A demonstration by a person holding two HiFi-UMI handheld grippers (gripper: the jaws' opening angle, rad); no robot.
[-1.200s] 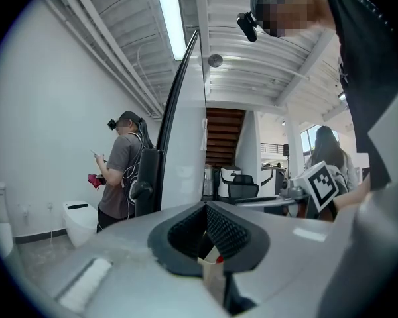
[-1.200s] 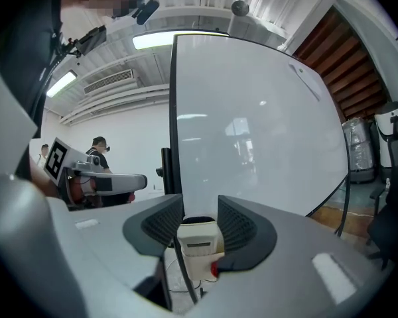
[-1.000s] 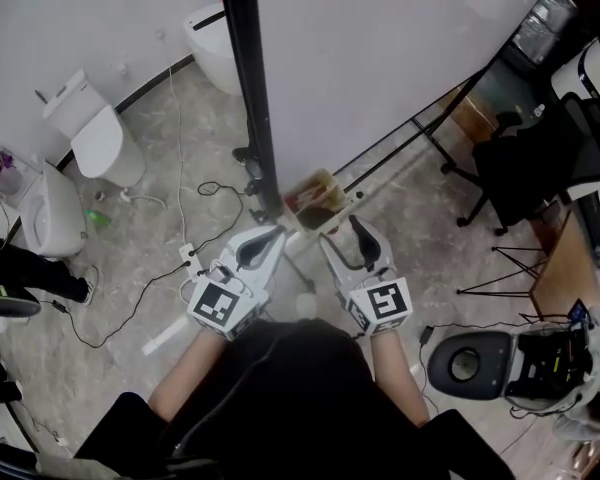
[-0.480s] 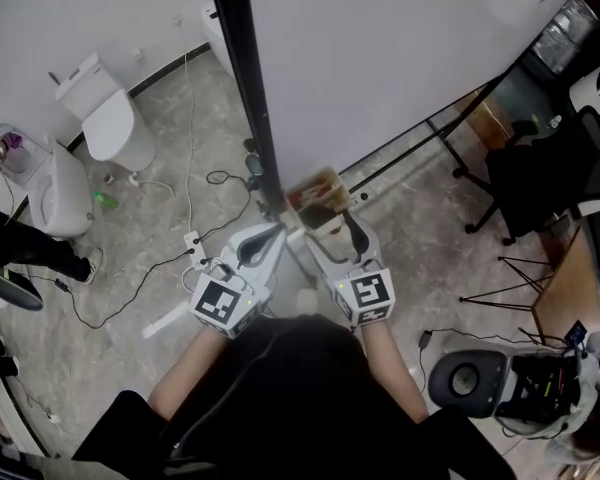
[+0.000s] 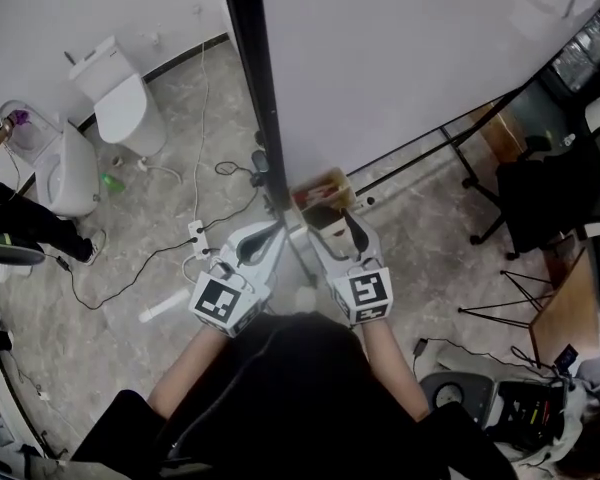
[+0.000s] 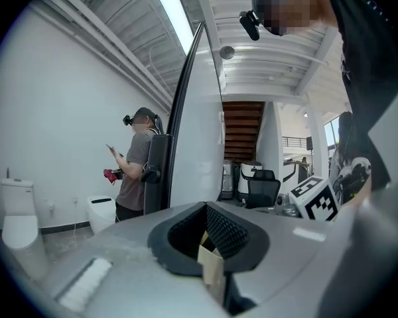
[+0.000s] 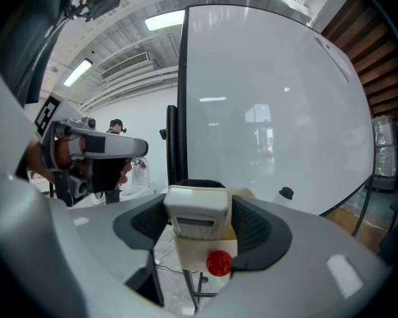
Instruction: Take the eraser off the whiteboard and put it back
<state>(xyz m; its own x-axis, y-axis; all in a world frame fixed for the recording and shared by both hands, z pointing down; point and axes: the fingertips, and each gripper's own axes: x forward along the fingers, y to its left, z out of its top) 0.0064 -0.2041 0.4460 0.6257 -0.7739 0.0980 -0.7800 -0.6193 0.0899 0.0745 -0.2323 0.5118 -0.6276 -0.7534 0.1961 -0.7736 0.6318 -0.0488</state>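
Observation:
The whiteboard point(image 5: 410, 58) stands in front of me on a black post point(image 5: 252, 88). At its lower edge hangs a small wooden tray point(image 5: 318, 187). My right gripper point(image 5: 330, 228) reaches to the tray's near side. In the right gripper view the white eraser point(image 7: 198, 211) fills the gap of my right gripper point(image 7: 199, 222); both pads lie against its sides after the jaws have just been closing. A red knob point(image 7: 218, 262) shows below it. My left gripper point(image 5: 271, 236) hangs beside it to the left, shut and empty, also seen as my left gripper point(image 6: 209, 244).
Toilets point(image 5: 120, 108) and a floor cable point(image 5: 195, 230) lie to the left. The whiteboard's stand legs point(image 5: 430, 138) run to the right, with an office chair point(image 5: 560, 193) beyond. A person point(image 6: 134, 167) stands by the board's far side.
My right gripper has come forward and left, from clear of the tray to its near side. The left gripper has hardly moved.

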